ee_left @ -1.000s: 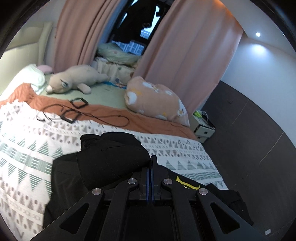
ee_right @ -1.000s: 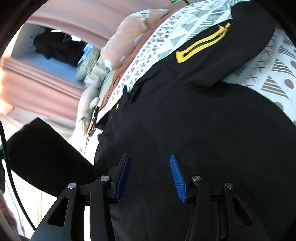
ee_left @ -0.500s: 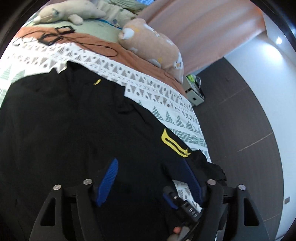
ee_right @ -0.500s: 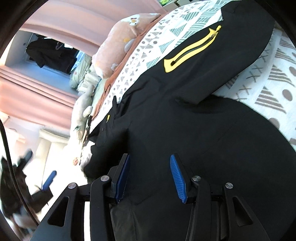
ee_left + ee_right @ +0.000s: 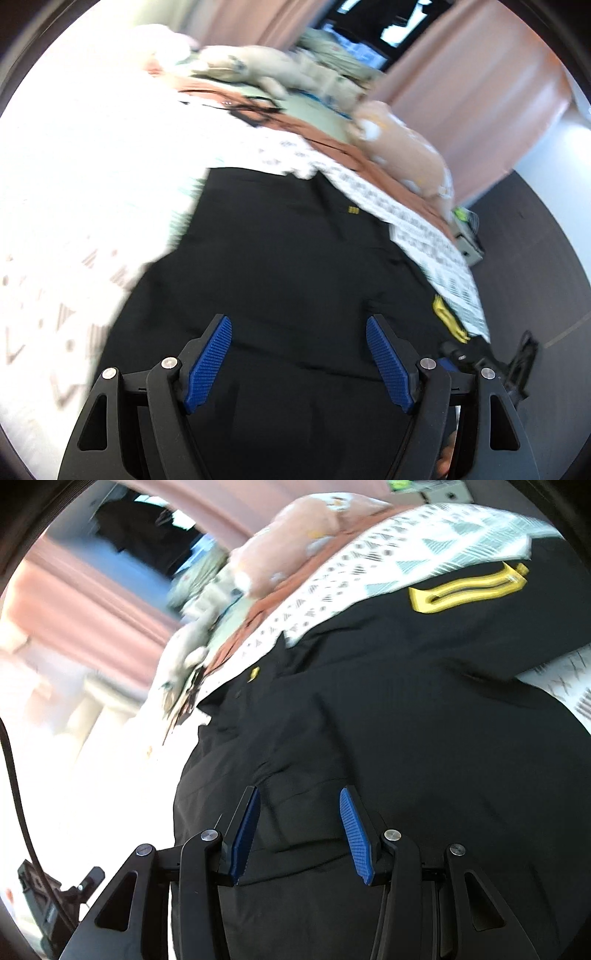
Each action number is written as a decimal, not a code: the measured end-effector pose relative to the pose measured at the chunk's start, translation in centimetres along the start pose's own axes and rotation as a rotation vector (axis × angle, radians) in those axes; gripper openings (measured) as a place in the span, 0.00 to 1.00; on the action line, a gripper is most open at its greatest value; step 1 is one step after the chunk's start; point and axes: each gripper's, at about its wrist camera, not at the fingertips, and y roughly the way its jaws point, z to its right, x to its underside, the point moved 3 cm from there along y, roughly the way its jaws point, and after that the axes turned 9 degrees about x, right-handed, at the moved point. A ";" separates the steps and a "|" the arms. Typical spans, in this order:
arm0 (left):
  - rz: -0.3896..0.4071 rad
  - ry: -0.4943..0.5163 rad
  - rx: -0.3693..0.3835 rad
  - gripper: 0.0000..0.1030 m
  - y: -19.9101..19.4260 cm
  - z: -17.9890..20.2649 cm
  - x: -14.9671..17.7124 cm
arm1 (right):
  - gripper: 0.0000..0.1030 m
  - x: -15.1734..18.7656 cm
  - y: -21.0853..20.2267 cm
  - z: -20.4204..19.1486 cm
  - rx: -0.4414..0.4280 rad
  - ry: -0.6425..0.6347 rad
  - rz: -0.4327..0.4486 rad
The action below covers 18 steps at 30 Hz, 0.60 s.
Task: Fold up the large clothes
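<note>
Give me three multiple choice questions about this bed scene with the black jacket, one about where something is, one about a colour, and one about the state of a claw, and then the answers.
1. Where does the black jacket lie?
A. On the patterned bedspread
B. On the floor
C. Hung on the curtain

2. What colour is the zip trim on the jacket?
A. Red
B. Yellow
C. Green

3. How does the left claw stand?
A. Shut on a sleeve
B. Shut on nothing
C. Open above the jacket

Answers:
1 A, the jacket is spread across the patterned bedspread.
2 B, the trim shows bright yellow against the black cloth.
3 C, the blue pads stand wide apart, with no cloth pinched between them.
</note>
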 end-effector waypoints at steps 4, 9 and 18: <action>0.035 -0.039 -0.055 0.74 -3.0 -4.1 0.4 | 0.75 0.9 1.0 -3.3 0.059 -0.132 0.009; 0.059 -0.058 -0.127 0.74 -7.0 -7.6 1.3 | 0.75 2.5 3.7 -5.9 0.166 -0.257 -0.024; 0.126 -0.120 -0.213 0.74 -14.2 -12.3 3.1 | 0.65 5.6 8.3 -6.8 0.398 -0.477 -0.062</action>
